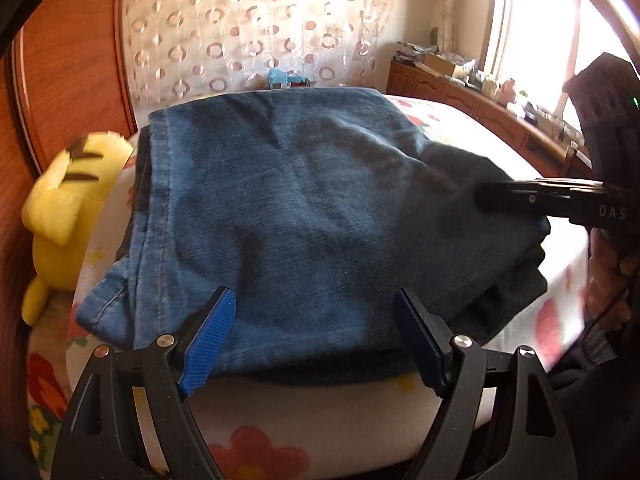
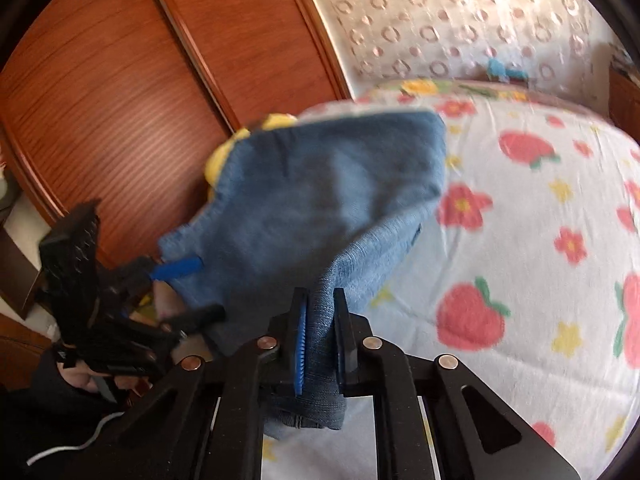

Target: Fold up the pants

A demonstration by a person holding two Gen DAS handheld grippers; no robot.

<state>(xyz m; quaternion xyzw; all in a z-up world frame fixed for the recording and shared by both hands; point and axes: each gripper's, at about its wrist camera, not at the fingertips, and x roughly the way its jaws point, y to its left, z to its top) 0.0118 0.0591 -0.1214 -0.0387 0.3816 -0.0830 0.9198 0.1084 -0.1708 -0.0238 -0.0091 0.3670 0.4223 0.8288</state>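
The blue denim pants [image 2: 320, 208] hide most of the yellow plush toy [image 2: 276, 122] in the blurred right wrist view; clutter on the wooden sideboard [image 1: 460, 92] is too small to tell.

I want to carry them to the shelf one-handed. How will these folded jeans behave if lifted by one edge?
Probably floppy: where the right hand-held gripper pinches the jeans, the denim bunches into soft folds. The stacked layers would likely slide apart and unfold. They look fairly heavy for cloth, being several thick layers deep.
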